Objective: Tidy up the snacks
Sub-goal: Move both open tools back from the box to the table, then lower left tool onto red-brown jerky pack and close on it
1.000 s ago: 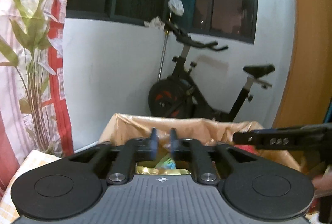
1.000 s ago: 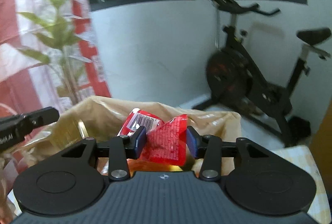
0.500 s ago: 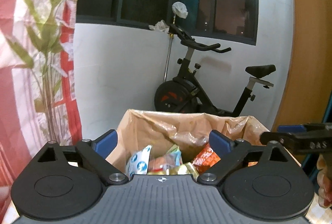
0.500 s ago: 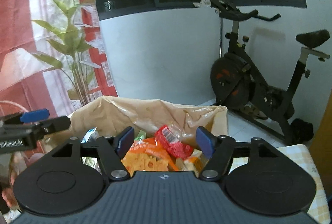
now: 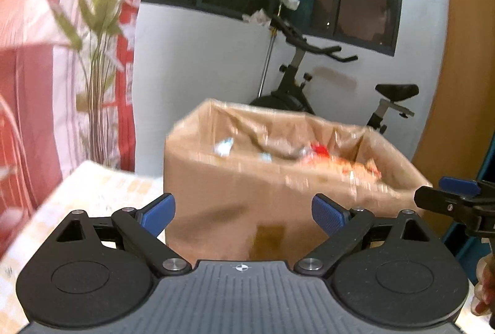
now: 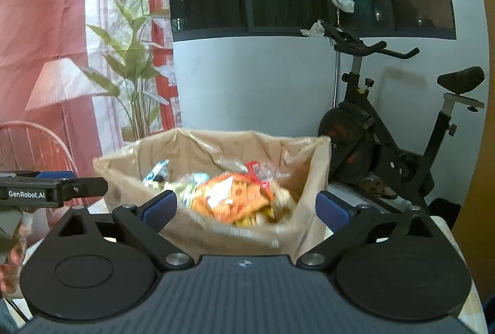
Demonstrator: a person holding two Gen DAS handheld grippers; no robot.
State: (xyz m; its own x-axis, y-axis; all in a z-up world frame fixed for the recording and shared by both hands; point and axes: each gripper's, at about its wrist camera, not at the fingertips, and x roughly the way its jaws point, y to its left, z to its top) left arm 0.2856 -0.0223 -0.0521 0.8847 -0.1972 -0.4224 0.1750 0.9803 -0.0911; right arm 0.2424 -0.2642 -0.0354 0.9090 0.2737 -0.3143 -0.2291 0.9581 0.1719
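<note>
A brown cardboard box (image 5: pixel 247 198) lined with brown plastic stands on the table, also in the right wrist view (image 6: pixel 216 235). It holds several snack packets: an orange one (image 6: pixel 235 198), a red one (image 6: pixel 255 168) and a blue-white one (image 6: pixel 156 171). My left gripper (image 5: pixel 244 215) is open and empty, in front of the box's near wall. My right gripper (image 6: pixel 247 207) is open and empty, just short of the box rim. Each gripper shows in the other's view, the right (image 5: pixel 458 201) and the left (image 6: pixel 55 190).
A checked tablecloth (image 5: pixel 92 188) covers the table to the left of the box. An exercise bike (image 6: pixel 386 130) stands behind on the right, a tall plant (image 6: pixel 136 77) and red-white curtain behind on the left. A wooden panel (image 5: pixel 464 86) is at far right.
The right gripper opened and the red packet dropped into the box. The left gripper also opened. Both grippers have drawn back from the box, which now looks farther away.
</note>
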